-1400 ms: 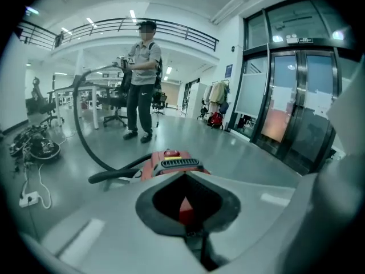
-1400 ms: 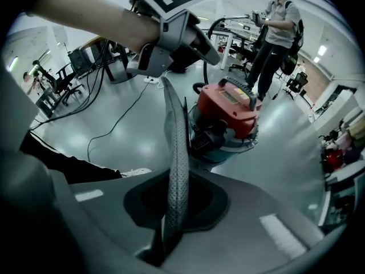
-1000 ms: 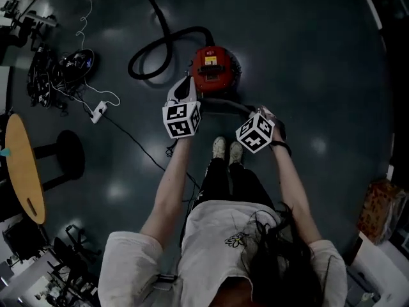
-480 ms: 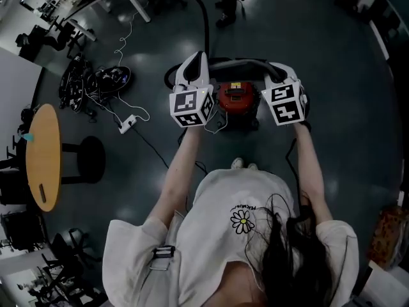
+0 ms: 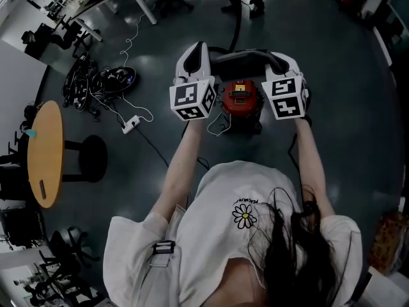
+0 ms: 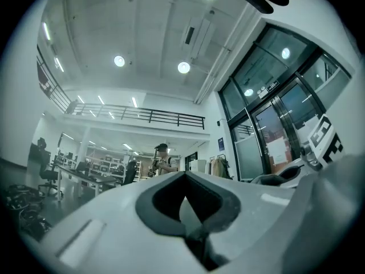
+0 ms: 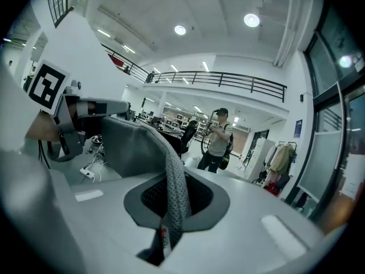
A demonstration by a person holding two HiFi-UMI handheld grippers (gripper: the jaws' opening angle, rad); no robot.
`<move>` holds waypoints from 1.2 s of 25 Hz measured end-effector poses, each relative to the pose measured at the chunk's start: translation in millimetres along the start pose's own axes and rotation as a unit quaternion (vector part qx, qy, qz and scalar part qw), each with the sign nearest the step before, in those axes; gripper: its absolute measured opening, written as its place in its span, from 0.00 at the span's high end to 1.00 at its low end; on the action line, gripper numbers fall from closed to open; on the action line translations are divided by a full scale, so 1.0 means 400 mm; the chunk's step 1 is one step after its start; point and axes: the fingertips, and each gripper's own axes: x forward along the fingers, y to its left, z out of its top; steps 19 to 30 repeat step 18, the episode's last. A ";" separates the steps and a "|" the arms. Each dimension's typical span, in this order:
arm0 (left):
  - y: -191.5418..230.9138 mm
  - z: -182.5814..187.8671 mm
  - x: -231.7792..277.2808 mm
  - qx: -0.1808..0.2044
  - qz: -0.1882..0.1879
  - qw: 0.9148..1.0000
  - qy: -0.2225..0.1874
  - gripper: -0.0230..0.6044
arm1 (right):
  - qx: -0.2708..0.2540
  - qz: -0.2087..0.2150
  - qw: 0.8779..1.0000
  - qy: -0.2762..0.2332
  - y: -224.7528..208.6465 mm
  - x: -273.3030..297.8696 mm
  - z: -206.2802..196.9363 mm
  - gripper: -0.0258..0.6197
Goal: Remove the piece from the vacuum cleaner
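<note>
In the head view both grippers are held up above the red vacuum cleaner (image 5: 239, 98), which stands on the dark floor. A dark grey curved piece (image 5: 246, 58) spans the gap between them, clear of the cleaner. My right gripper (image 5: 285, 64) is shut on its right end; in the right gripper view the piece's mesh-edged fabric (image 7: 174, 187) runs into the closed jaws of the gripper (image 7: 165, 241). My left gripper (image 5: 197, 57) meets the piece's left end, and in the left gripper view the gripper (image 6: 197, 241) has its jaws together on a thin dark edge.
A black hose (image 5: 236, 15) leads away behind the cleaner. Cables and a white power strip (image 5: 130, 125) lie on the floor to the left, near a round wooden table (image 5: 45, 152) and a black stool (image 5: 89, 158). A person (image 7: 217, 141) stands farther off.
Both grippers have risen from down at the cleaner to well above it, carrying the grey piece between them. The cleaner has stayed on the floor.
</note>
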 end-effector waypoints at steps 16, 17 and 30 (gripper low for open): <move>-0.001 -0.029 -0.014 -0.013 0.003 1.000 0.017 0.96 | -0.009 0.009 1.000 0.016 0.033 -0.020 -0.021 0.91; 0.001 -0.035 -0.013 -0.012 0.003 1.000 0.019 0.96 | -0.009 0.009 1.000 0.016 0.034 -0.016 -0.025 0.91; 0.003 -0.041 -0.013 -0.012 0.004 1.000 0.021 0.96 | -0.010 0.008 1.000 0.017 0.036 -0.011 -0.029 0.91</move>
